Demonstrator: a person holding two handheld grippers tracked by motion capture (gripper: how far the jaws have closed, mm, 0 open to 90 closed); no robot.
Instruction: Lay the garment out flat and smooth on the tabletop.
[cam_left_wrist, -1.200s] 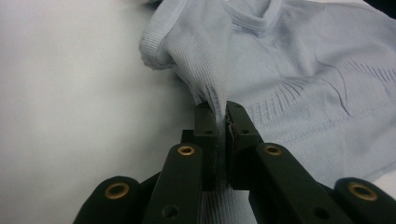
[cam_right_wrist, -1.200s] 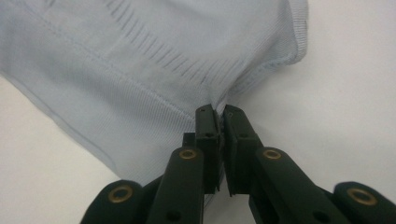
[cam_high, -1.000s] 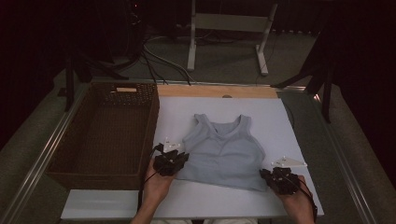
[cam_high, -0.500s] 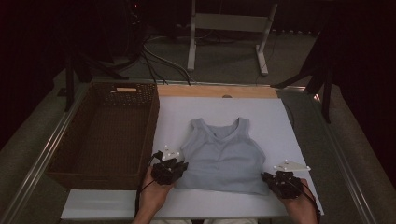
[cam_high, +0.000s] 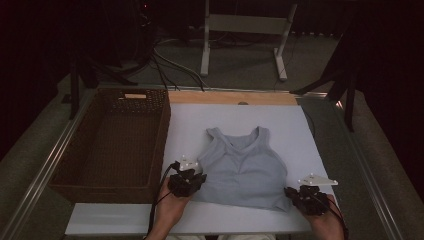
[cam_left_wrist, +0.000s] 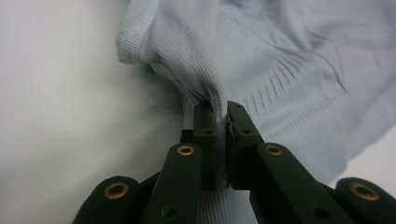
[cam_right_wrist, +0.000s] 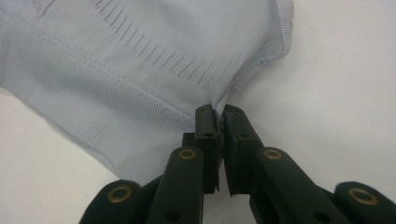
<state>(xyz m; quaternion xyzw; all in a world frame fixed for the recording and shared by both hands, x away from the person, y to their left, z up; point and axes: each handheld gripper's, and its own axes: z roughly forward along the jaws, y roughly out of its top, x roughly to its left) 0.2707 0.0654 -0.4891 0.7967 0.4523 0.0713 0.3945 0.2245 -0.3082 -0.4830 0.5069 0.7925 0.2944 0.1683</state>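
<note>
High view, pale blue top (cam_high: 242, 167) flat between left tool (cam_high: 186, 181) and right tool (cam_high: 306, 199), each clamped on a hem corner

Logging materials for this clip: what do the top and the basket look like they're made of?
Top: soft knit fabric, pale blue, matte; fine ribbing and stitched seams show in both gripper views, and it bunches where the left gripper and right gripper pinch it. Probably cotton or a blend.
Basket: dark brown woven wicker or rattan, judging by the woven texture on its walls.
</note>
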